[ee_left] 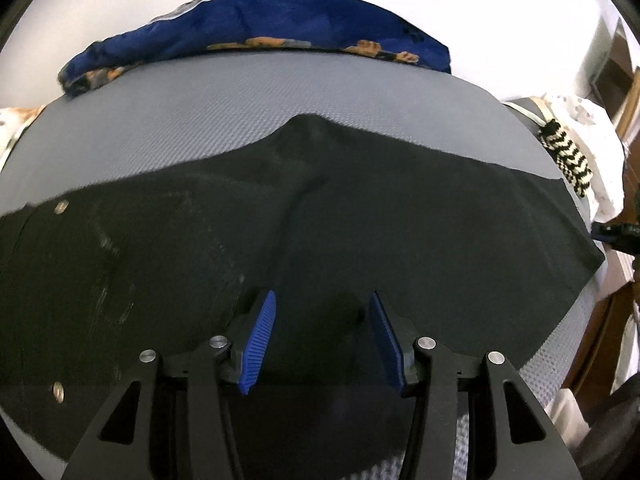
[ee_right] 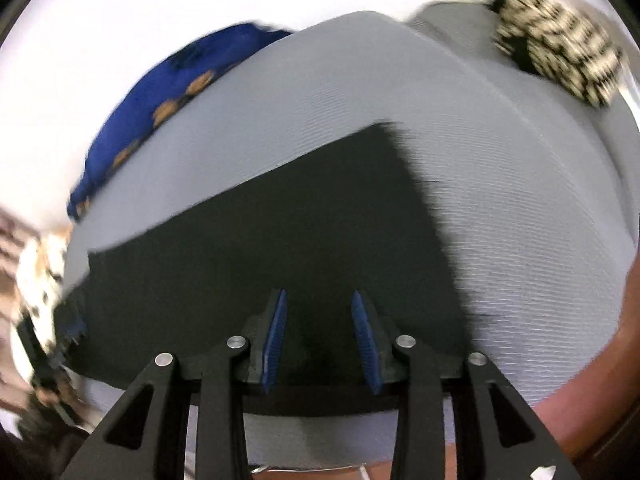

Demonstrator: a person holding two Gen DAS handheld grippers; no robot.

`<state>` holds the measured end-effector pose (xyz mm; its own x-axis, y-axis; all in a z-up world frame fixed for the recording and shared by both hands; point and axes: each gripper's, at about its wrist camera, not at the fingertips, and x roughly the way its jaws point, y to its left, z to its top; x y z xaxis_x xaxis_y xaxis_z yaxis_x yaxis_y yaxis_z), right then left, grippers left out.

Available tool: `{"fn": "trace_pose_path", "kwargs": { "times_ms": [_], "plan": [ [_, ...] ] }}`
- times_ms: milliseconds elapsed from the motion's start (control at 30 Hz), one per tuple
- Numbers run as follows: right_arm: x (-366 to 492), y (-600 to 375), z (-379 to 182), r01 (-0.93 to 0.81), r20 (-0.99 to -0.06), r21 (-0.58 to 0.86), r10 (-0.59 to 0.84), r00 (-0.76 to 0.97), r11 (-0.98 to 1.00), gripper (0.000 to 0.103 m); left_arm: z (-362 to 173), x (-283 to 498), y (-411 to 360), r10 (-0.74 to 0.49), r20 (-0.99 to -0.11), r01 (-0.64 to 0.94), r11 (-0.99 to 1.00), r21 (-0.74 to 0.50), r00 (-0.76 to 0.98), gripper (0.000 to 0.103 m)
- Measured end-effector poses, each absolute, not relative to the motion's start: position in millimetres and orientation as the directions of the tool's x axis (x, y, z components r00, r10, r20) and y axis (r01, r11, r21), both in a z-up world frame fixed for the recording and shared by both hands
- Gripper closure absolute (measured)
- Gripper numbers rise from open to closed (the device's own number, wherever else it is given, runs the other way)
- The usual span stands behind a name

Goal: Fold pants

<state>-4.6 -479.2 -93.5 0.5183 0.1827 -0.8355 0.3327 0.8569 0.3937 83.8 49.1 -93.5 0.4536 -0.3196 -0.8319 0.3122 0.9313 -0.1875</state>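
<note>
The black pants [ee_left: 320, 208] lie spread flat on the grey textured desk [ee_left: 224, 96], directly beneath and ahead of both grippers. The left gripper [ee_left: 322, 300] hangs above the dark cloth with its blue ribbed pads [ee_left: 262, 336] parted to a middling width — nothing is between them. Off to its left the waist end shows metal rivets [ee_left: 61, 207]; a raised fold of the cloth peaks straight ahead. The right gripper [ee_right: 319, 300] is over the leg end of the pants [ee_right: 280, 240], its jaws narrower but apart and empty, the hem edge running just to its right. That view is blurred. Beyond both grippers, at the far desk edge, lies a blue patterned cloth [ee_left: 280, 28] — and further right, a black-and-cream zigzag fabric [ee_left: 568, 156], well apart from the pants.
</note>
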Motion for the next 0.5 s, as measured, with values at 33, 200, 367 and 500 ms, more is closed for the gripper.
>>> {"fn": "trace_pose_path", "kwargs": {
  "times_ms": [33, 200, 367, 500],
  "plan": [
    [-8, -492, -94, 0.344, -0.831, 0.409, 0.190, 0.522, 0.845, 0.069, -93, 81, 50, -0.315, -0.833, 0.305, 0.934, -0.186, 0.455, 0.053],
    [-15, -534, -109, 0.355, -0.787, 0.546, 0.321, 0.526, 0.759, 0.069, -90, 79, 42, -0.301, -0.845, 0.280, 0.941, -0.188, 0.443, 0.053],
    [-14, -545, -126, 0.339, -0.762, 0.602, 0.393, 0.515, 0.723, 0.069, -84, 77, 17, -0.328, -0.842, 0.319, 0.927, -0.199, 0.428, 0.053],
    [-22, -552, -132, 0.300, -0.720, 0.654, 0.450, 0.529, 0.694, 0.069, -81, 76, -10, -0.369, -0.837, 0.372, 0.902, -0.218, 0.404, 0.053]
  ]
}}
